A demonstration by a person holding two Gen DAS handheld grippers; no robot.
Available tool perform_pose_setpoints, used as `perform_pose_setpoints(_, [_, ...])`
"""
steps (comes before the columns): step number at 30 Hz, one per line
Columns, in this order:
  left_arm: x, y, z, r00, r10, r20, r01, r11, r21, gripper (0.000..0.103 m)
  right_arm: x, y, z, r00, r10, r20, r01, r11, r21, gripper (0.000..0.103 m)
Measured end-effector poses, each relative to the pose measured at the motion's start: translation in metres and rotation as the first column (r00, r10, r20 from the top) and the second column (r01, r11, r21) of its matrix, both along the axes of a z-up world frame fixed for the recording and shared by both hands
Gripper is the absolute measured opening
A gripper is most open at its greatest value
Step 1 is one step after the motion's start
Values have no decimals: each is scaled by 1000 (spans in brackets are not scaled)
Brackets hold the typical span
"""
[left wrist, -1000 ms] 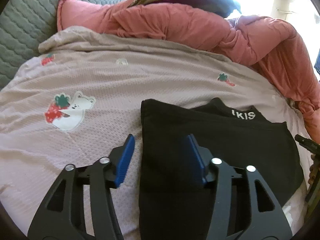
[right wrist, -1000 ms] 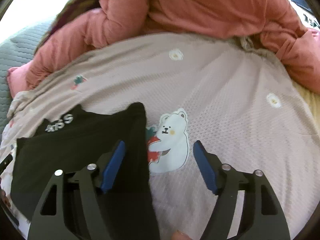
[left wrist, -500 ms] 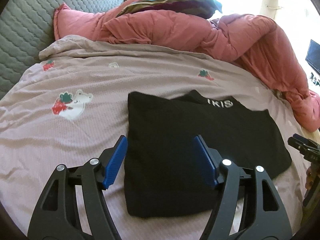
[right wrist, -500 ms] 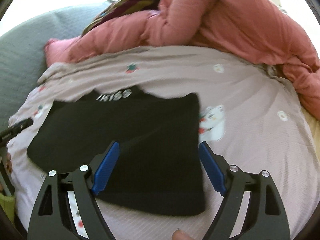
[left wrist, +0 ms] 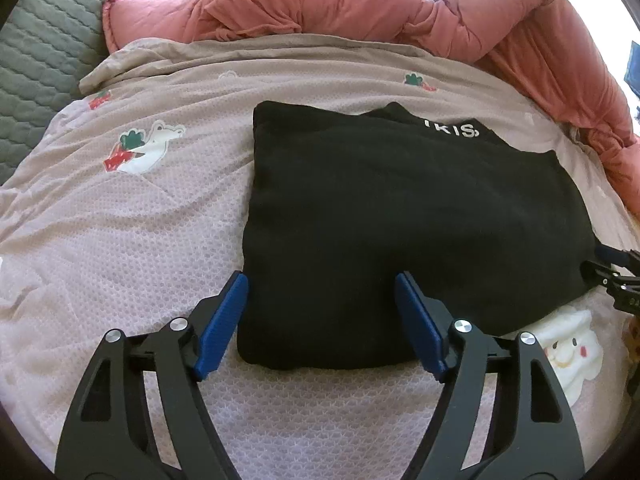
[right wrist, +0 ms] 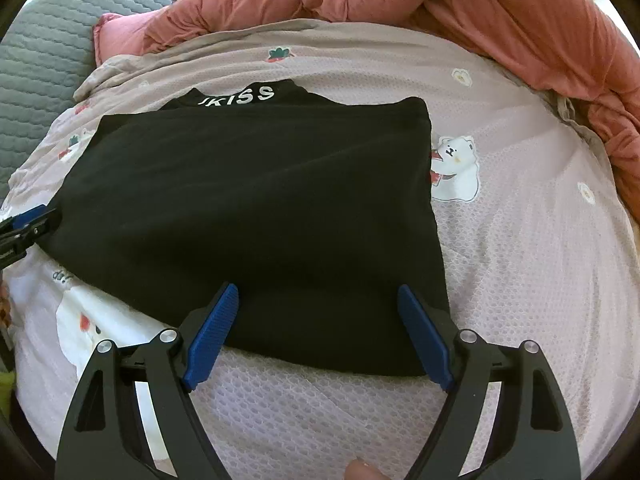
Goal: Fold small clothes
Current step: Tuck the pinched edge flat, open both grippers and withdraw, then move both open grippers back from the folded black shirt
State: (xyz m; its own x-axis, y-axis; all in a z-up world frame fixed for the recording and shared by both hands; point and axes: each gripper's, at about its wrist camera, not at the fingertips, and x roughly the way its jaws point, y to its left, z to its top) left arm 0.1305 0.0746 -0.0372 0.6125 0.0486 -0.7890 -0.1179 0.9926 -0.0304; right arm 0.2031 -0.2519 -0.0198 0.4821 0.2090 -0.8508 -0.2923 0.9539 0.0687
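Black top is laid folded flat on the pink bear-print sheet, collar lettering at the far edge. Left gripper and right gripper are held wide apart, nothing gripped. Risk: only the top layer gets pinched, so the fold slides apart. Sleeves and hem are tucked under, unseen; lettering partly cut off.

Bright daylight from behind, sharp focus, fisheye-bent dark edges
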Motion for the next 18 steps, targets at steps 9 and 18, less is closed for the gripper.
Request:
perform_pose_setpoints(9, [-11, 1, 7, 1000, 14, 13, -14, 1000, -14, 72, -10, -11, 9, 1000, -6, 8, 6, 998, 59, 81])
perform_pose_setpoints(18, [-22, 3, 21, 999, 30, 43, -29, 999, -28, 79, -23, -6, 31, 998, 24, 50, -30, 993, 118, 87])
